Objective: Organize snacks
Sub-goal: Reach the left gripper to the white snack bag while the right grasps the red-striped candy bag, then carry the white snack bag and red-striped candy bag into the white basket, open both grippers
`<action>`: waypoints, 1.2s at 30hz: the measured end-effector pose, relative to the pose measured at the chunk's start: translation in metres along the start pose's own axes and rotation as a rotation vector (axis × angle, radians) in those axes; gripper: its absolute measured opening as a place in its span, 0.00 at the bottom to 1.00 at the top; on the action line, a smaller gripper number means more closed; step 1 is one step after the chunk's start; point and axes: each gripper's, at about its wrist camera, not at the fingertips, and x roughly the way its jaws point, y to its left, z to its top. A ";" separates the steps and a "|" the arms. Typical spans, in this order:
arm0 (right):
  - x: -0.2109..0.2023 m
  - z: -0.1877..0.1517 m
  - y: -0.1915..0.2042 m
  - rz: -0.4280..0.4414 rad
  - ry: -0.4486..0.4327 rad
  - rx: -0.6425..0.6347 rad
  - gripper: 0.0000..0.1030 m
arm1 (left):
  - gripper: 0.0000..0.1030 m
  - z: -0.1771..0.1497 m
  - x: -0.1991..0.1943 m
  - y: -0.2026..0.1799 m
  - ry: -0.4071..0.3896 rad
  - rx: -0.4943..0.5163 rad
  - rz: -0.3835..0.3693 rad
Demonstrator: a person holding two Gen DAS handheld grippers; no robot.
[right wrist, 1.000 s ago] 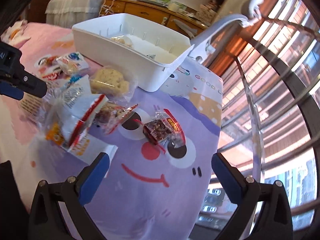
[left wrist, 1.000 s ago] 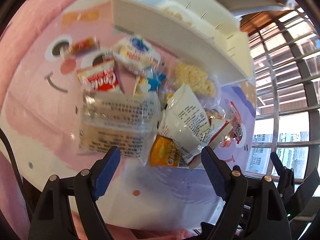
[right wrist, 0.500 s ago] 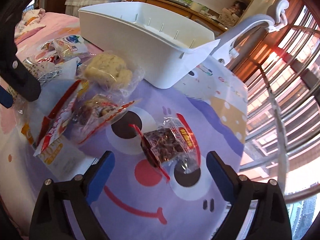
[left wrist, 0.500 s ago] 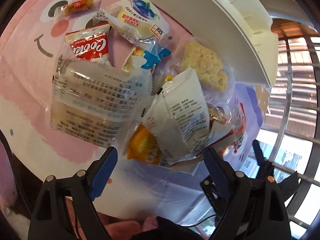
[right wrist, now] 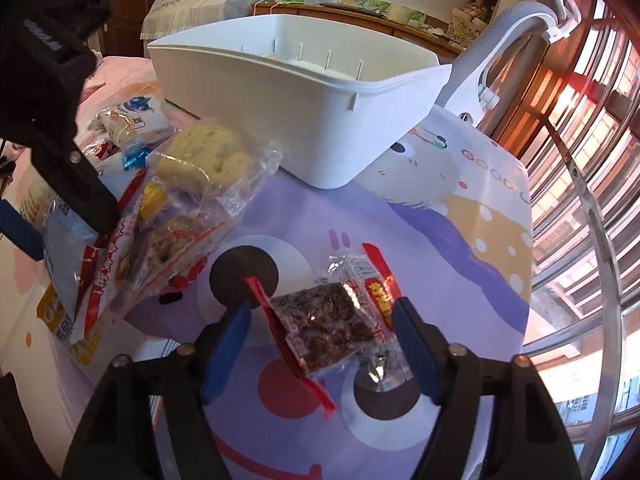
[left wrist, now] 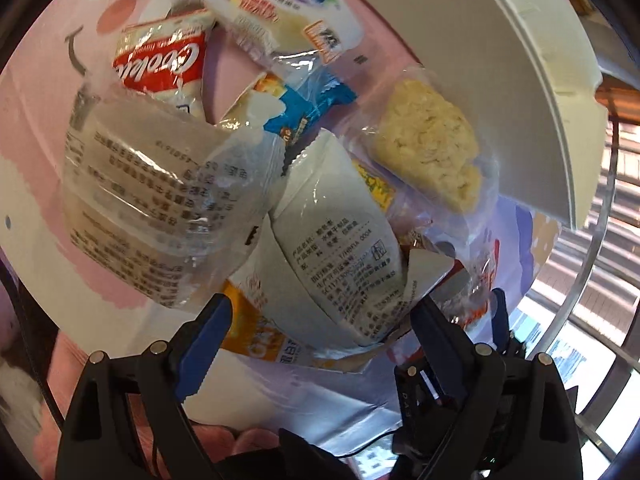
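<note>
Closing right gripper (right wrist: pixel 320 316) around dark snack packet (right wrist: pixel 324 322), pads not yet pressing.
Opening left gripper (left wrist: pixel 320 316) (empty, released) over white printed pouch (left wrist: pixel 340 248), lower centre.

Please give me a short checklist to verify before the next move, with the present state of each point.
1. Dark red snack packet lies between the fingers of the right tool, which are closing: ok.
2. Pads already press on that packet: not ok, gaps show.
3. White basket stands upright with free room inside: ok.
4. Left tool is opening, astride the white printed packet: ok.
5. Left tool would take only one packet: cannot tell, several overlap.
</note>
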 end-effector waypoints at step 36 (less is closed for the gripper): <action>-0.011 -0.005 -0.016 0.094 0.167 0.227 0.49 | 0.28 -0.011 0.010 0.029 0.160 -0.197 -0.202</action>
